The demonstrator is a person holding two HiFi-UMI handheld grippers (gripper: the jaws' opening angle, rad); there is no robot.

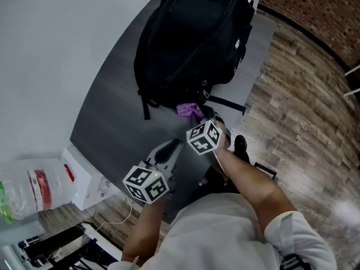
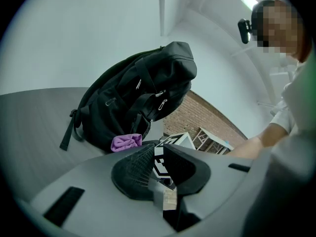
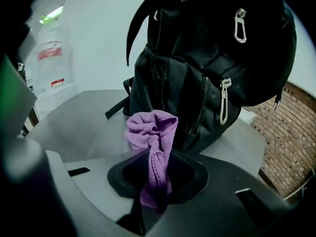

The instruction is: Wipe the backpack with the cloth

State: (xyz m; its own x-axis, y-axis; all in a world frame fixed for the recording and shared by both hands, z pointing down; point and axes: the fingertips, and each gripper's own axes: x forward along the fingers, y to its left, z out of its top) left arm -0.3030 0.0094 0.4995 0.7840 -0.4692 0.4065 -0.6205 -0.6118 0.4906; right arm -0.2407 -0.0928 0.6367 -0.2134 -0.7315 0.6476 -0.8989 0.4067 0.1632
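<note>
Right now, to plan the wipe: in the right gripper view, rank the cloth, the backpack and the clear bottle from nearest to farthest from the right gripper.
1. The cloth, clamped by the right gripper between its jaws.
2. The backpack, upright just behind the cloth.
3. The clear bottle, far back at the left.

The head view looked steeply down onto the grey worktop (image 1: 112, 117). The left gripper view looked low across it from farther back, while the right gripper view sat close. All three shared the backpack (image 1: 191, 44) and cloth (image 1: 188, 110).
</note>
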